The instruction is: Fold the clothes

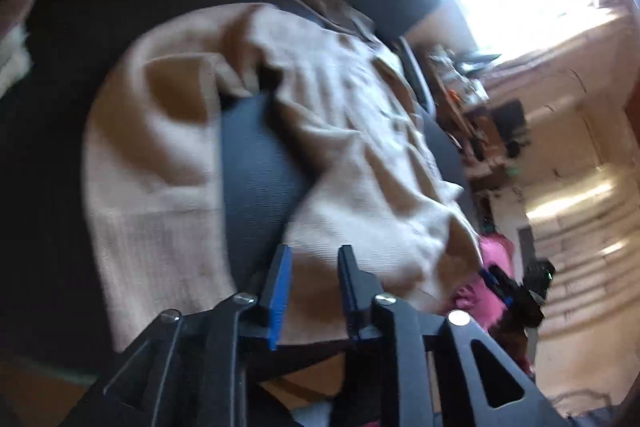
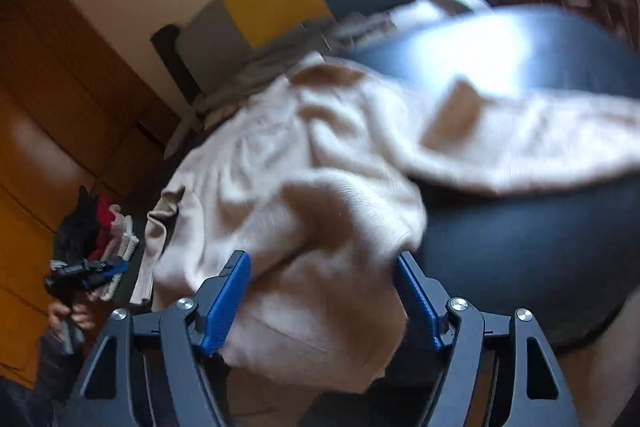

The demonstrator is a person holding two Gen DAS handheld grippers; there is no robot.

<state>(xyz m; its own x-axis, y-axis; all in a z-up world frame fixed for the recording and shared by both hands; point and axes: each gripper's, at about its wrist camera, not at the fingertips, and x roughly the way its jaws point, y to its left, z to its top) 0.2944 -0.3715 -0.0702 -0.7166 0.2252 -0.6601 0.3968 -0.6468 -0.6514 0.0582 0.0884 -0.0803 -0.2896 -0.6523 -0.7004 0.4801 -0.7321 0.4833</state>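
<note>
- Soft, limp beige ribbed knit garment (image 2: 304,163) sprawls rumpled mid-frame over dark padded surface (image 2: 520,239); probably light, best pinched at a hem.
- Right gripper (image 2: 324,267) gapes wide around a fold, frame bottom.
- Left gripper (image 1: 314,259) narrowly parted, clamping nothing.

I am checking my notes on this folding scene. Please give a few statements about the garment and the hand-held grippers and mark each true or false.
1. The garment is beige. True.
2. It lies on a dark surface. True.
3. The right hand-held gripper is shut. False: its jaws stand wide apart, with cloth between them.
4. The garment is neatly folded. False: it is crumpled.
5. The left hand-held gripper has a gap between its fingers. True.
</note>
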